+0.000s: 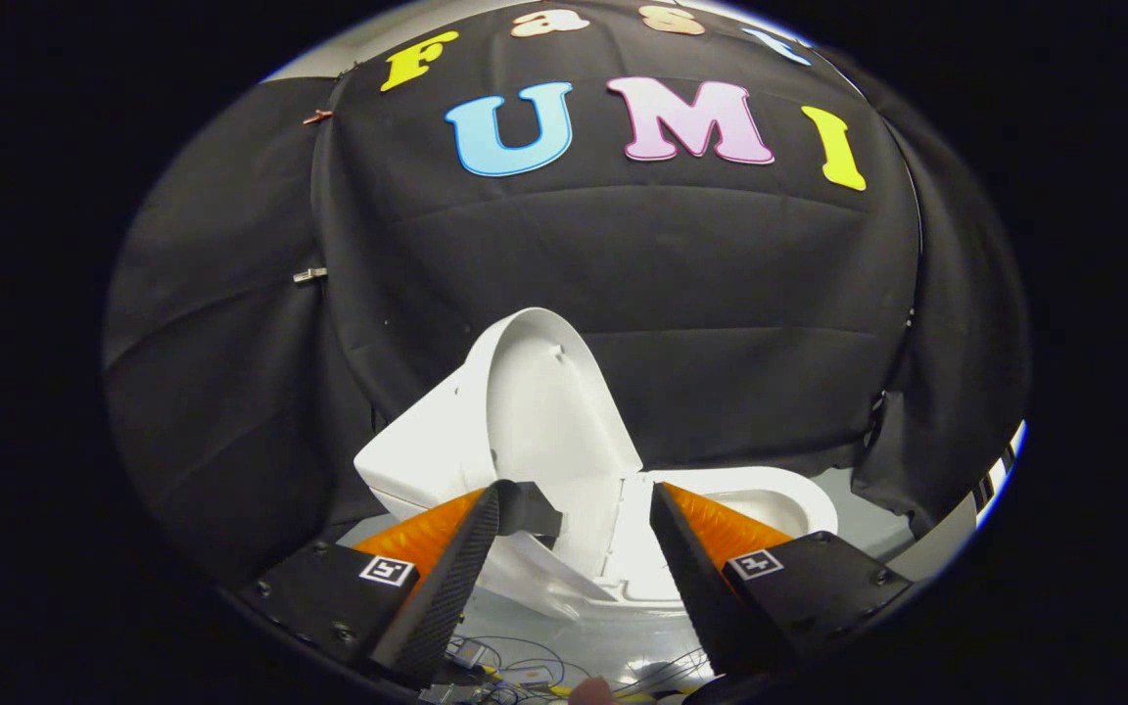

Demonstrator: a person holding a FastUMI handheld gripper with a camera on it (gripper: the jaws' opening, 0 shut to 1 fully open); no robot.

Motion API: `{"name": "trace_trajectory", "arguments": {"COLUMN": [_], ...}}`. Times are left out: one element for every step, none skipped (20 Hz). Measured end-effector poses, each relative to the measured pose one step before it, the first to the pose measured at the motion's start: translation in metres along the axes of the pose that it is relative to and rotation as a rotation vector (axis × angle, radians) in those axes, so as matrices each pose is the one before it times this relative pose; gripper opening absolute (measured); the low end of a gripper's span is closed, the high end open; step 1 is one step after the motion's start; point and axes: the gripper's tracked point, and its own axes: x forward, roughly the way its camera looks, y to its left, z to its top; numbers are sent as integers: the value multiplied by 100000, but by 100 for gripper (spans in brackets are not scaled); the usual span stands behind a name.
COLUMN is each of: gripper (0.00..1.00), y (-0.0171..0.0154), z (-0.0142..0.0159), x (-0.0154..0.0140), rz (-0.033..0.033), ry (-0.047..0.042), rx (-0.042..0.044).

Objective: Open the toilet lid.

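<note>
At the centre of the frame, the toilet lid (540, 392) stands raised, almost upright over the toilet (779, 499). The gripper (574, 514) is open and holds nothing; its fingers flank the hinge. I judge the lifting nearly done; next comes a gentle release.

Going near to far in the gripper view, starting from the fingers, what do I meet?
Open gripper, fingers apart and touching nothing → toilet bowl rim → raised toilet lid, tilted up → black cloth wall.
</note>
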Motion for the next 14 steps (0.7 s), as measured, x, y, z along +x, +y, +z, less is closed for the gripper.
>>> {"name": "trace_trajectory", "arguments": {"gripper": [100,100,100,100,100,100,100,100,100,100,100,100,100,100], "y": [-937,-1345,-1500,-1383,-1323,-1342,-1462,-1684,-1645,-1821,-1876,-1707,-1672,-1267], "z": [-258,179,331,435,92,61,152,156,138,21,123,268,341,38], "x": [-116,-85,-274,-230,-78,-108,-39,-86,-62,-60,-69,2,144,199], "rz": [489,-563,-1205,-403,198,388,121,-665,-469,-1261,-1318,-1081,-917,87], "ry": [1407,241,-329,-1244,-360,-718,-1111,-987,-1543,-1063,-2078,-2805,-3802,-2866], "rx": [499,-317,-633,40,367,39,-637,-940,-1102,-837,-609,-155,-110,-499]}}
